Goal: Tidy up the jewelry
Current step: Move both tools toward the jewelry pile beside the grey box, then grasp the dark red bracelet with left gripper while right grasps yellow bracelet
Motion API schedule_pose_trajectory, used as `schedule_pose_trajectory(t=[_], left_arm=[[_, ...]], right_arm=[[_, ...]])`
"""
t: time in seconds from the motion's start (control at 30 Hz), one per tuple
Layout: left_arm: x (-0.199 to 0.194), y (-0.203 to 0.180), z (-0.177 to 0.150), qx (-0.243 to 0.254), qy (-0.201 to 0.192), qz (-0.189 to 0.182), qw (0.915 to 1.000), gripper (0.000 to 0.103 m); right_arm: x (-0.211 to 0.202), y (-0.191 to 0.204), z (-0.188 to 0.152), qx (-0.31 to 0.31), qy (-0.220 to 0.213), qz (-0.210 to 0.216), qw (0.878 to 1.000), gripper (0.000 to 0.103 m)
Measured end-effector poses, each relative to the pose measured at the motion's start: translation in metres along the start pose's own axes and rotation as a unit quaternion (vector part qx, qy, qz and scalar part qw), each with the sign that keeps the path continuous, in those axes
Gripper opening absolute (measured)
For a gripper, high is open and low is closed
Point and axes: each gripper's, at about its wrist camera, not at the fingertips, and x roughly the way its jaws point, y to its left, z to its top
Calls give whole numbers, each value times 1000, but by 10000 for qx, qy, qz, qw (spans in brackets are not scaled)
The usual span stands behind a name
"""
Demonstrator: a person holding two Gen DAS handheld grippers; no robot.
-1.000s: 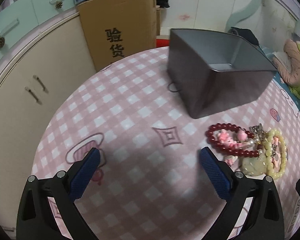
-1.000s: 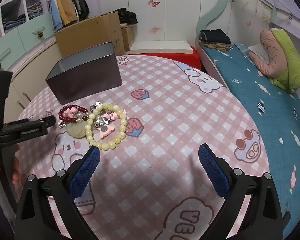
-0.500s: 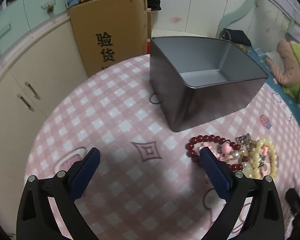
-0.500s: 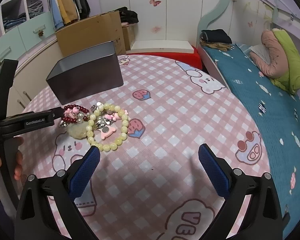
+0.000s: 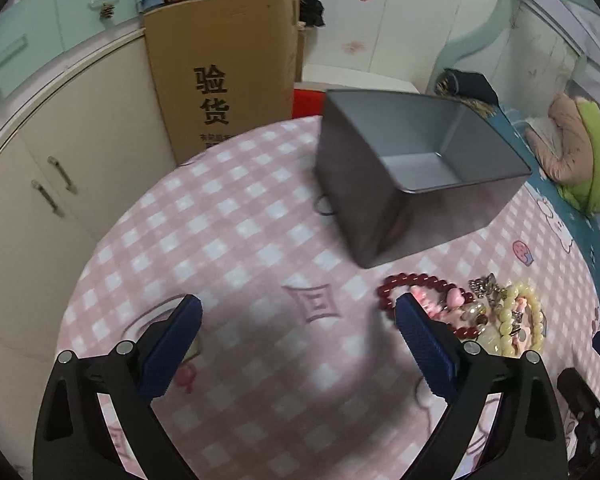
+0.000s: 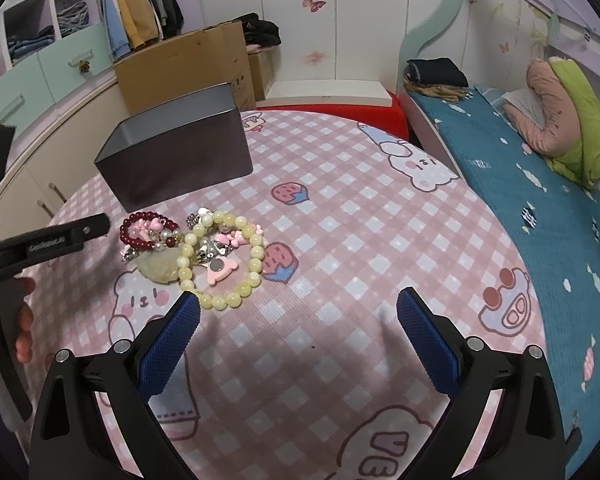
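Both tongs spread wide, nothing between the pads. Left tongs (image 5: 298,312) hang over the pink checked bench (image 5: 236,248), right pad just beside the dark red bead bracelet (image 5: 416,282). Right tongs (image 6: 298,312) hover over the near middle of the bench, left pad close to the pale yellow bead bracelet (image 6: 224,258). Jewelry sits in one touching cluster — red bracelet left, yellow bracelet right, a pale green stone pendant (image 6: 158,268) and pink charms (image 6: 218,270) between. Grey open box (image 6: 176,152) stands just beyond the cluster, interior empty in the left wrist view. Cardboard carton (image 5: 224,68) farther back.
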Motion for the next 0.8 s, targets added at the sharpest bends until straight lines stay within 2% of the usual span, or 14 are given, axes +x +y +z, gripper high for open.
schedule_pose_trajectory(t=[0.13, 0.2, 0.3, 0.37, 0.4, 0.47, 0.5, 0.57, 0.8], left_arm=[[12, -16, 2, 244, 84, 136, 9996, 94], [16, -20, 2, 397, 197, 206, 9988, 87], [11, -19, 2, 421, 173, 111, 9989, 72], [7, -20, 2, 474, 102, 96, 9988, 45], [5, -23, 0, 523, 79, 72, 9986, 40], [2, -25, -4, 691, -19, -9, 9976, 21], [1, -25, -6, 766, -64, -21, 9970, 19], [-3, -22, -12, 869, -164, -138, 9960, 7], [-14, 7, -28, 737, -201, -530, 9957, 6]], right_arm=[[4, -2, 0, 19, 49, -18, 10000, 96], [6, -4, 0, 42, 50, -21, 10000, 96], [8, -6, 2, 52, 39, -20, 10000, 96], [10, -6, 5, 45, 22, 17, 10000, 96], [10, -5, 6, 32, 9, 40, 10000, 96], [14, -4, 8, -22, 12, 44, 10000, 96], [16, -3, 8, -37, 30, 37, 10000, 96], [19, -2, 10, -46, 50, 47, 10000, 96], [31, 0, 18, -184, 57, -62, 9998, 96]])
